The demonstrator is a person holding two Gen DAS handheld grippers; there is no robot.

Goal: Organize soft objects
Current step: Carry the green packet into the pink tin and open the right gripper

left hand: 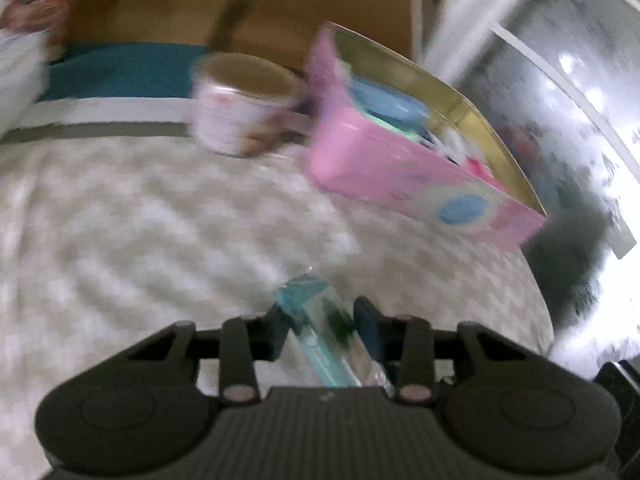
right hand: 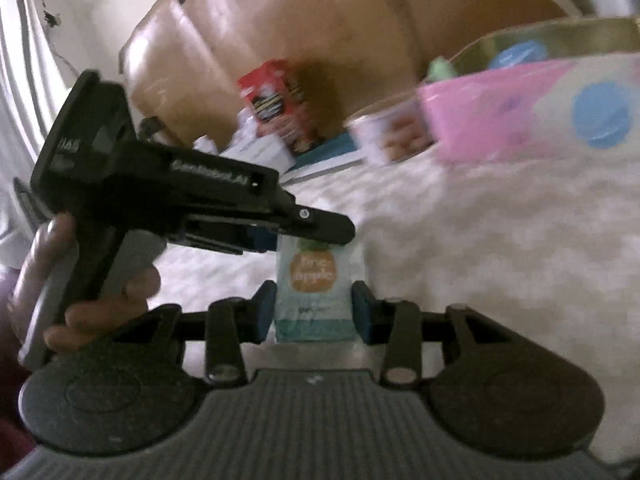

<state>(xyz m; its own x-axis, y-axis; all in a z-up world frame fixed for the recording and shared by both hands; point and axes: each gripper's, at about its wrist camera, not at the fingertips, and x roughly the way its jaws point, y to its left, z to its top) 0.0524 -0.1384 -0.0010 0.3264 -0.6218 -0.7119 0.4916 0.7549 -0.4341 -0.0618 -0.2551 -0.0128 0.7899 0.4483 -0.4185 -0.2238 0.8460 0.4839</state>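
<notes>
The small pale-blue pineapple-print soft packet (right hand: 320, 292) is sitting between both tongs: right gripper (right hand: 314, 312) pinching its lower half, left gripper (right hand: 316, 236) clamping its top from ten o'clock.

pink box (left hand: 384, 172), apparently white-and-teal packet (right hand: 318, 292), red carton (right hand: 276, 100)

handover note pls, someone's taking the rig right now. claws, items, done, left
Left claw: shut on the small packet, top end.
Right claw: pads beside the same packet's lower end, contact unclear.
Pink box: open on the white bedspread, already holds blue and green items. A printed cup stands beside it.
Done: packet picked up.
Left: packet not yet in the box; probably goes there.
</notes>
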